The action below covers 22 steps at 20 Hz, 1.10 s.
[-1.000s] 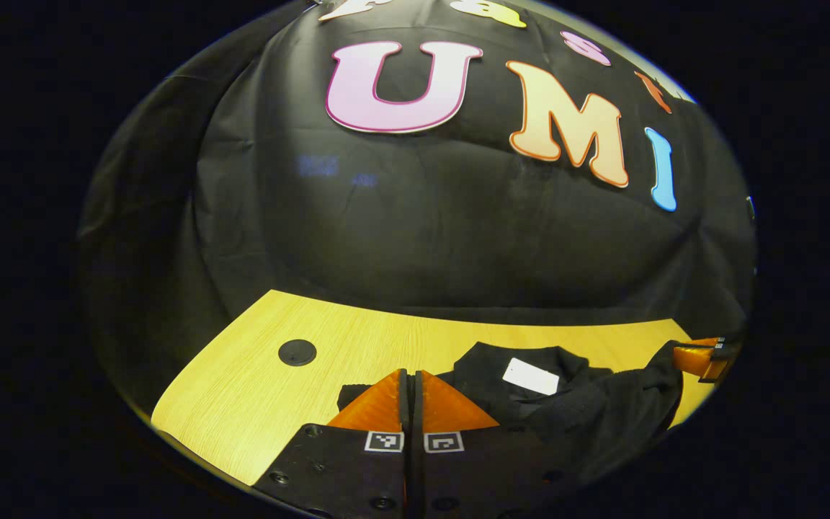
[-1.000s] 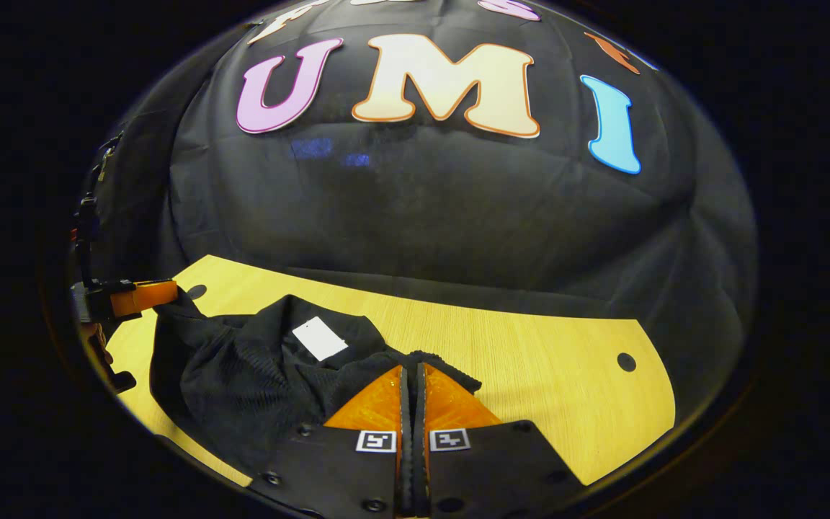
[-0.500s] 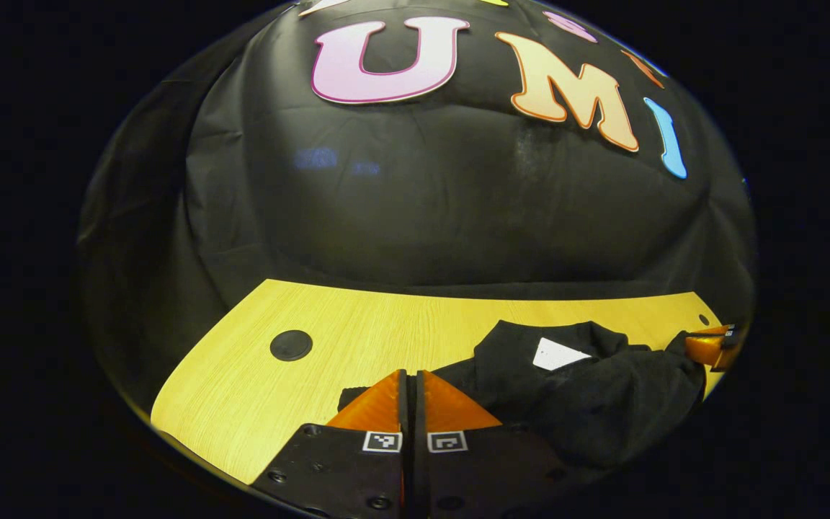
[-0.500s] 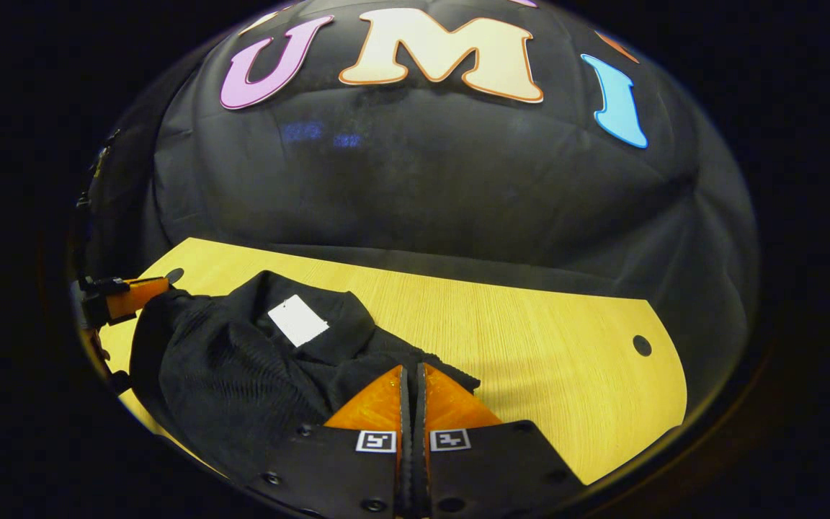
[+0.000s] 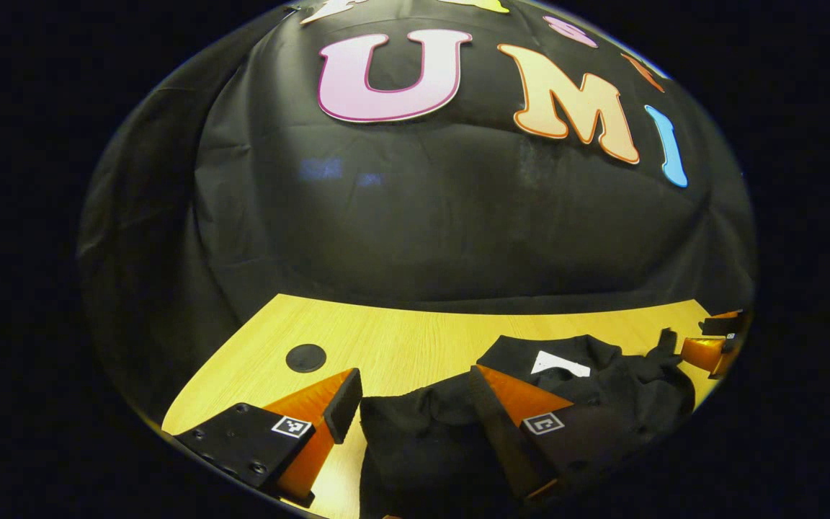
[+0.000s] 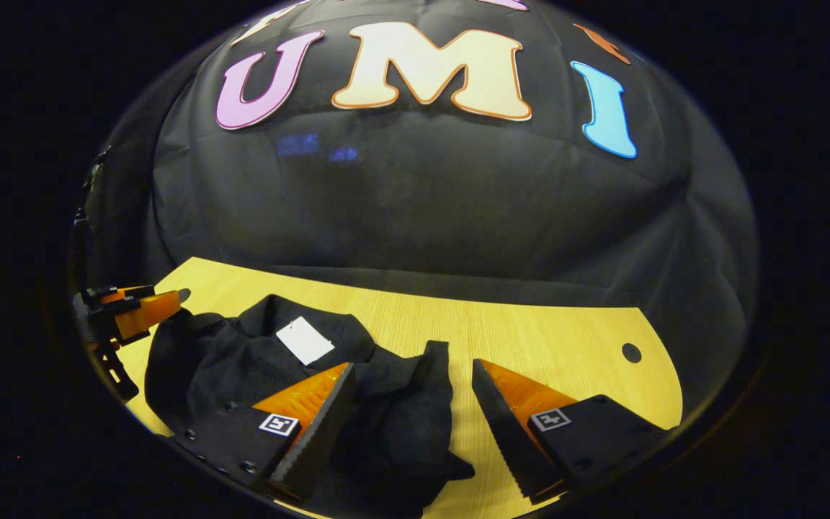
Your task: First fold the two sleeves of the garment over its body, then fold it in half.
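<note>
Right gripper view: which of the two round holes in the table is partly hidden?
The far-left hole: the left gripper covers part of it. The right-hand hole lies fully exposed on bare table, well clear of the garment.

Bare counter [image 6: 566, 339] open to the right of the black garment [image 6: 242, 360], garment heaped between the spread fingers [image 5: 343, 400], booth wall close behind

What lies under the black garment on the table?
The black garment lies bunched on the yellow wooden table, whose bare wood shows around it. Whatever is beneath the cloth itself is covered. Both tools are open.
</note>
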### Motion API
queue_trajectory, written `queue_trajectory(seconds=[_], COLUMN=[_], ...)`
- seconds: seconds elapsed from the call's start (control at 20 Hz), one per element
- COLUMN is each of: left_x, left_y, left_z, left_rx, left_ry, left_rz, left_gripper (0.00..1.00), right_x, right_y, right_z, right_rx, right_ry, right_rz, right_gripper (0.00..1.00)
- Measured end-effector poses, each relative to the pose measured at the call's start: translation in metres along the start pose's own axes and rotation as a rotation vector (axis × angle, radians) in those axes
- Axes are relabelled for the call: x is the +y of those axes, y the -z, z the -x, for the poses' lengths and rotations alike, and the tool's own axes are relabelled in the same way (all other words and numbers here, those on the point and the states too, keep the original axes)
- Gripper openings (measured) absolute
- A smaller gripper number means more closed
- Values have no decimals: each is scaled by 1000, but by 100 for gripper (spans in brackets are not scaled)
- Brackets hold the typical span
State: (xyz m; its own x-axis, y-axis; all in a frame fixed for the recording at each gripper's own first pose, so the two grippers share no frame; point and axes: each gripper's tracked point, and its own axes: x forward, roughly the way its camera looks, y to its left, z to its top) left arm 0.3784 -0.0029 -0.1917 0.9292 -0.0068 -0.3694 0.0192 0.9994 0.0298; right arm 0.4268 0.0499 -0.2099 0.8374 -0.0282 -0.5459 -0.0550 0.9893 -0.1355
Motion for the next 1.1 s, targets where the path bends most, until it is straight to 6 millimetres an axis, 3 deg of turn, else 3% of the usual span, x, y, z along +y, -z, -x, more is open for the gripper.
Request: queue_trajectory(seconds=[0.3,0.55,0.8,1.1], left_x=[6,8,11,5], left_y=[-42,-80,-111,-133], left_z=[34,79,147,234], left_rx=[-85,-158,-249,-351], left_ry=[-14,-16,-16,-10], left_rz=[11,32,20,24], left_gripper=[90,90,90,90], right_x=[0,6,11,28], right_y=[-23,-43,-42,-51], right_z=[40,93,161,266], right_rx=[-66,-161,-229,-415], right_ry=[-6,-33,-67,-142], right_rz=[19,43,69,92], right_gripper=[99,99,99,98])
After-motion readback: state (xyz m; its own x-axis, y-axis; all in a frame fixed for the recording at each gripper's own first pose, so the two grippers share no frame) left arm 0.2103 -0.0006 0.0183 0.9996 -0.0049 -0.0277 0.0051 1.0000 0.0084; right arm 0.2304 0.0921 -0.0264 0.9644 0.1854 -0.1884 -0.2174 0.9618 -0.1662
